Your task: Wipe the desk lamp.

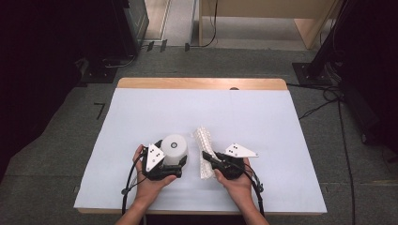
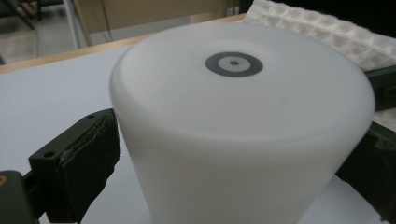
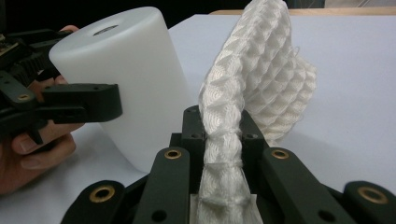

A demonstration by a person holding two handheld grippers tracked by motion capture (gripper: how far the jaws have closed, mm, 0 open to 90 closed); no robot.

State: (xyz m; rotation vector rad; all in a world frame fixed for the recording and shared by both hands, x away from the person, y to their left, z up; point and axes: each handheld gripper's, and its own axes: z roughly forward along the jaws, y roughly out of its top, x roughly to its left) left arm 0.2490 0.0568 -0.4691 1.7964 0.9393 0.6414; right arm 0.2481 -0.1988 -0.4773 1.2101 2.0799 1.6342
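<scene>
Your left tongs (image 1: 180, 165) clamp the rigid, slick white cylinder (image 1: 174, 149) mid-wall; right tongs (image 1: 205, 155) pinch the limp waffle cloth's (image 1: 203, 140) bunched edge.

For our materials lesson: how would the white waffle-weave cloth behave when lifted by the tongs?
The white waffle-weave cloth is probably floppy: above the right tongs pinching it, it bunches and folds over. It looks light, with an open, thin weave. Its textured surface likely resists slipping.

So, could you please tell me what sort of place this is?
Probably a lab or workshop set up for recording: a table under a white sheet, black stands and cables on grey carpet, and a person's hands working handheld grippers.
</scene>
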